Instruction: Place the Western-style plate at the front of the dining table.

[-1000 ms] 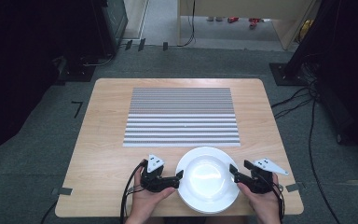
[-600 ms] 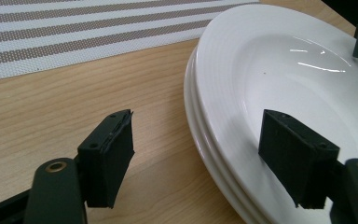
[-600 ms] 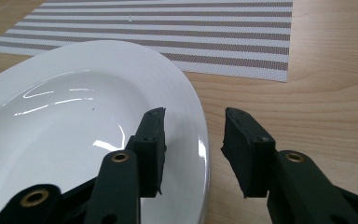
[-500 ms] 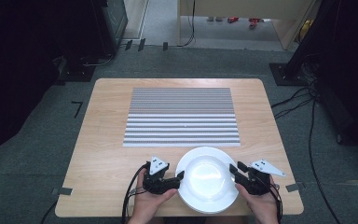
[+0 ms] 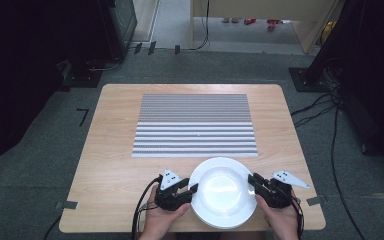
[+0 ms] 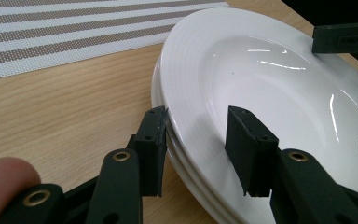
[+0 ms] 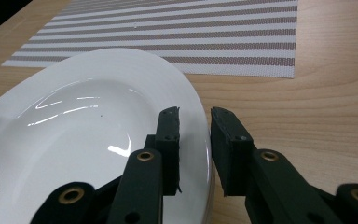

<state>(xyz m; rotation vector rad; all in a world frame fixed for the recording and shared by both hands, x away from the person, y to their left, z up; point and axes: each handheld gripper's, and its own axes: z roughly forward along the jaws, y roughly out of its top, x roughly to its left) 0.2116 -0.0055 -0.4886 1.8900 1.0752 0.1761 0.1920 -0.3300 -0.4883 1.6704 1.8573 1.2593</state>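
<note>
A stack of white plates [image 5: 222, 192] sits near the table's front edge. The stack is also in the left gripper view [image 6: 270, 84] and the right gripper view [image 7: 88, 126]. My left gripper [image 5: 192, 189] is at the stack's left rim. In its own view the left gripper [image 6: 196, 140] is open, with one jaw outside under the top plate's rim and the other over the bowl. My right gripper [image 5: 253, 180] is at the right rim. In its own view the right gripper [image 7: 195, 140] has its jaws close on either side of the top plate's rim, which fills the gap.
A grey and white striped placemat [image 5: 195, 125] lies on the middle of the wooden table [image 5: 110, 165], just beyond the plates. Dark furniture and cables stand on the floor around the table. A person's hands hold both grippers at the front edge.
Both grippers have moved inward to the plate stack's rim. The right gripper's jaws have come onto the rim. The plates have not moved.
</note>
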